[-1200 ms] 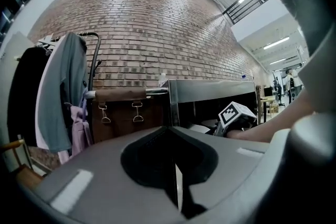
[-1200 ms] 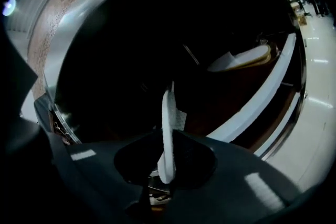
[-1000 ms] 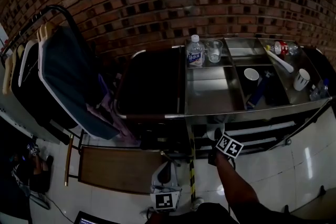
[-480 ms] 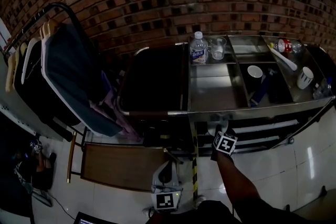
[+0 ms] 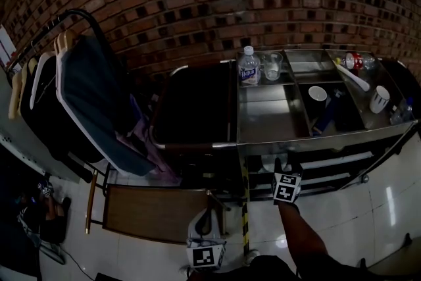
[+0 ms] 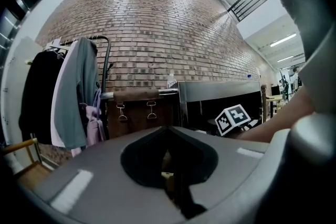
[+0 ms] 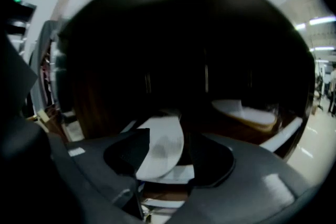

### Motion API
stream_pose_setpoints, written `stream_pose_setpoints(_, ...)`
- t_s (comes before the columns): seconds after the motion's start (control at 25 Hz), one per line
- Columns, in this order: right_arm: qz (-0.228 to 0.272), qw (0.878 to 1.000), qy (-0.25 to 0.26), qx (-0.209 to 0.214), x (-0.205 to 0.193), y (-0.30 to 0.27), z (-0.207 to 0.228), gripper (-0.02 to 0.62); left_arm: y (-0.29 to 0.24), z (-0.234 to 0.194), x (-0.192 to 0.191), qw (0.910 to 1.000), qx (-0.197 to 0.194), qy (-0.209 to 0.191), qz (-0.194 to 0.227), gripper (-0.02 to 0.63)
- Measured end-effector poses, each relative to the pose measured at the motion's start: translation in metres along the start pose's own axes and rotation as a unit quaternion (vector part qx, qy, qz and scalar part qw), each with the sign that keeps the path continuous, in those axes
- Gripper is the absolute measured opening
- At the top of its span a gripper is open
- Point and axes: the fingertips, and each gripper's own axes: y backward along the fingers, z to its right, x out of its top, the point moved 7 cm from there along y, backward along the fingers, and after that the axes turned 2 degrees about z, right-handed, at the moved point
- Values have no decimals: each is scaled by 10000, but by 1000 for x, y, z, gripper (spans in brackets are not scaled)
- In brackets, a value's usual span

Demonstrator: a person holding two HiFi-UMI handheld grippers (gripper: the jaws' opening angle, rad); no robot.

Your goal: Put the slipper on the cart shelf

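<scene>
My right gripper (image 7: pixel 164 161) has just been opening its jaws; they stand apart round the white slipper (image 7: pixel 161 140), which seems to lie on the low cart shelf (image 5: pixel 329 162). That looks like the release, so next I should back out without snagging it. My left gripper (image 6: pixel 169 166) hangs near me, jaws together and empty.

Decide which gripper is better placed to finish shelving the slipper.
Right. The right gripper is at the cart's lower shelf, and its jaws have just been opening, with the white slipper between them. The left gripper hangs back, away from the cart.
</scene>
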Motion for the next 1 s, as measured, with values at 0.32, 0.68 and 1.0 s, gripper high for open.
stream_pose_setpoints(0.32,823,9881,1134,630,28,100,-6,212,-2,7,13,9996,-167,117,211,11)
stream_pose_setpoints(0.68,1594,9745,1197,1034,54,206,-19,2,2,23,36,9971,-505,139,548,11)
stream_pose_setpoints(1.0,1896,9696,1136,1050,54,257,-30,2,21,22,47,9961,-580,154,643,11)
